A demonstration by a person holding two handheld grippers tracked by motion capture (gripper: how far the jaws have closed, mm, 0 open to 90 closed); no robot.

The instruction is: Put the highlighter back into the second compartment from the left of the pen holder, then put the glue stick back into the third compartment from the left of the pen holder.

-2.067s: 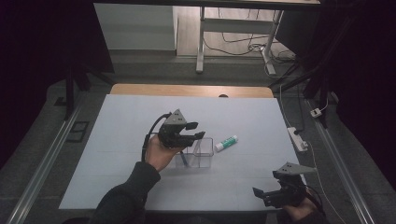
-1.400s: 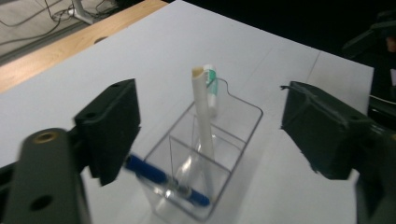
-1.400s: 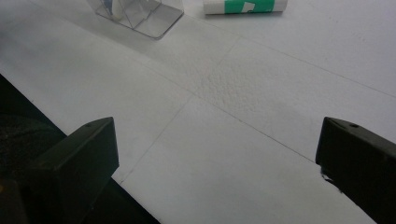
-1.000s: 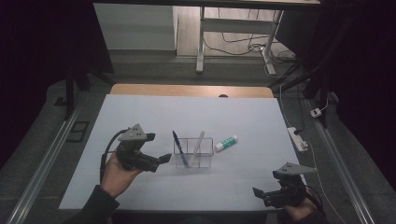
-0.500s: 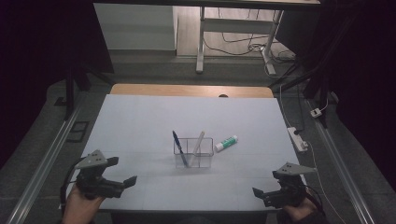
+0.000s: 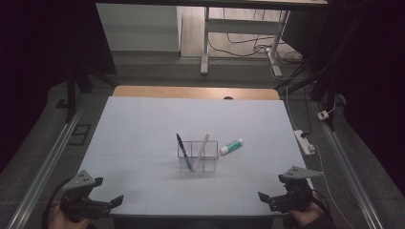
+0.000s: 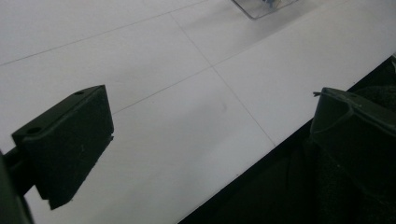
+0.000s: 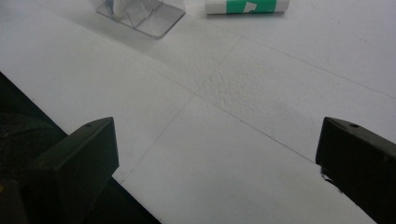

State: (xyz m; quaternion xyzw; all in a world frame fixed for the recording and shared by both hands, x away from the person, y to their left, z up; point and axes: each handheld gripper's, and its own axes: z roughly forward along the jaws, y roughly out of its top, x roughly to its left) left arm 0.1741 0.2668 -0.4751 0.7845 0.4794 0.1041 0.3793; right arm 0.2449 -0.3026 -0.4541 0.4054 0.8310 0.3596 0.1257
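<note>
The white table (image 6: 143, 124) spans the middle of the high view, with a strip of wood along its far edge. Near its centre stands a clear holder (image 6: 198, 156) of two compartments; a blue pen (image 6: 184, 150) leans in the left one and a white pen (image 6: 202, 145) leans in the right one, both tilted. Just beside the holder on its right, a white tube with a green label (image 6: 231, 146) lies flat on the table, apart from the holder.

The left gripper (image 6: 112, 202) sits at the near left corner, held in a hand (image 6: 62, 219), well apart from the holder. Its jaws stand wide apart and hold nothing; in the left gripper view (image 7: 205, 154) bare table shows between them, and the holder's corner (image 7: 261, 7) is far off.

The right gripper (image 6: 265, 198) sits at the near right edge, likewise gaping wide with nothing between its jaws. The right gripper view (image 8: 217, 163) shows the holder (image 8: 140, 14) and the tube (image 8: 247, 5) at the far side.
</note>
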